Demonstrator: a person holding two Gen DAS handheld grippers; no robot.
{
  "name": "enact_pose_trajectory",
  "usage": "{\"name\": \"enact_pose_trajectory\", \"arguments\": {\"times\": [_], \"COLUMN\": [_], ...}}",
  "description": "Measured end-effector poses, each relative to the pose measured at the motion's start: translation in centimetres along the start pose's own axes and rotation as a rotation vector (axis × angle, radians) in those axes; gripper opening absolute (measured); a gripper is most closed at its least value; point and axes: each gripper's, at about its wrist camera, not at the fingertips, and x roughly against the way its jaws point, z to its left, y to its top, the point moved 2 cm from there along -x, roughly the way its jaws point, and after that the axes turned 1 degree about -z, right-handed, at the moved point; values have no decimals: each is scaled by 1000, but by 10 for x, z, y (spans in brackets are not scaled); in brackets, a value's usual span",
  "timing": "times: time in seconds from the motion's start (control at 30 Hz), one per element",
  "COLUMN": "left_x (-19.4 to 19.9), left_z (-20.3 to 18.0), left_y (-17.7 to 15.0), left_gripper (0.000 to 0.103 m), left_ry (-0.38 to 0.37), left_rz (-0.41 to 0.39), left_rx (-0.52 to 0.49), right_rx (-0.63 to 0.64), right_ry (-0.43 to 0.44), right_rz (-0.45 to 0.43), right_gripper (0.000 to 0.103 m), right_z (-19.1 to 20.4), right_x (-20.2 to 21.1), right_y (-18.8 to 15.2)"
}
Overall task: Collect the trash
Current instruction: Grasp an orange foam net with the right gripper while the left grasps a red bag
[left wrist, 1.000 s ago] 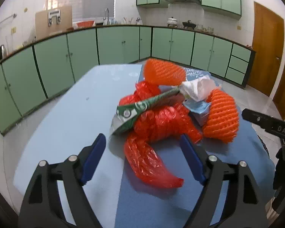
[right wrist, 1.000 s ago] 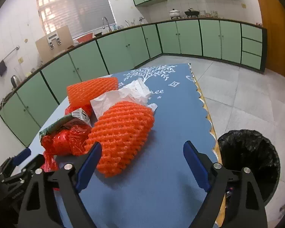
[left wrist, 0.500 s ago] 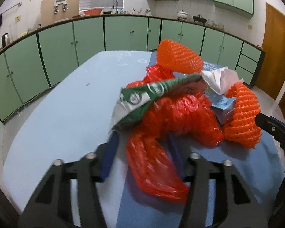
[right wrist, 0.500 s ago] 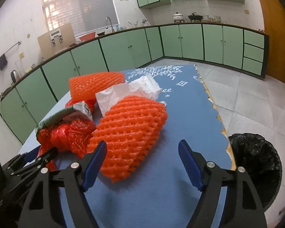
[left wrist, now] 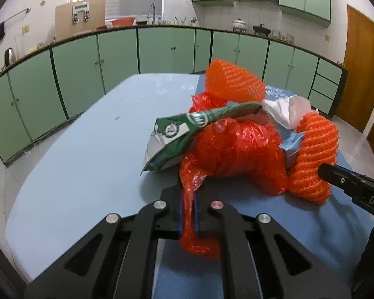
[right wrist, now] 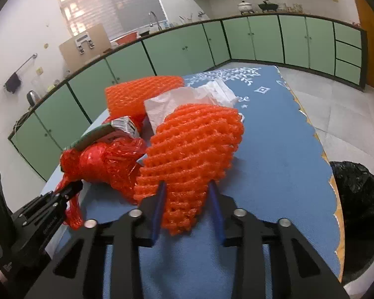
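A pile of trash lies on the blue table. My left gripper (left wrist: 189, 214) is shut on the tail of a red plastic bag (left wrist: 239, 149), which also shows in the right wrist view (right wrist: 107, 167). A green snack wrapper (left wrist: 184, 129) lies on the bag. My right gripper (right wrist: 187, 209) has its fingers closed in on the near end of an orange foam net (right wrist: 194, 149), pressing its sides. A second orange foam net (right wrist: 137, 97) and crumpled white tissue (right wrist: 184, 99) lie behind.
A black-lined trash bin (right wrist: 356, 211) stands on the floor right of the table's edge (right wrist: 331, 174). Green kitchen cabinets (left wrist: 112, 57) run along the back walls. A wooden door (left wrist: 361, 72) is at the right.
Both grippers moved forward into the pile and closed: the left on the red bag's tail, the right around the near orange foam net.
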Motion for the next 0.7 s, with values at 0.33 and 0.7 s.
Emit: {"name": "enact_pose_trajectory", "arguments": {"times": [0.33, 0.7], "left_x": [41, 86], "left_z": [-10, -26], "left_y": [14, 32], "left_gripper": [4, 3], "left_ry": [-7, -103], "left_rz": [-112, -211], "left_rx": [-12, -6], "right_rx": [24, -9], "right_ry": [7, 26], "right_rz": [-87, -174], "right_gripper": [20, 20], "right_z": [4, -15], "right_x": [39, 102], "right_y": [8, 14]}}
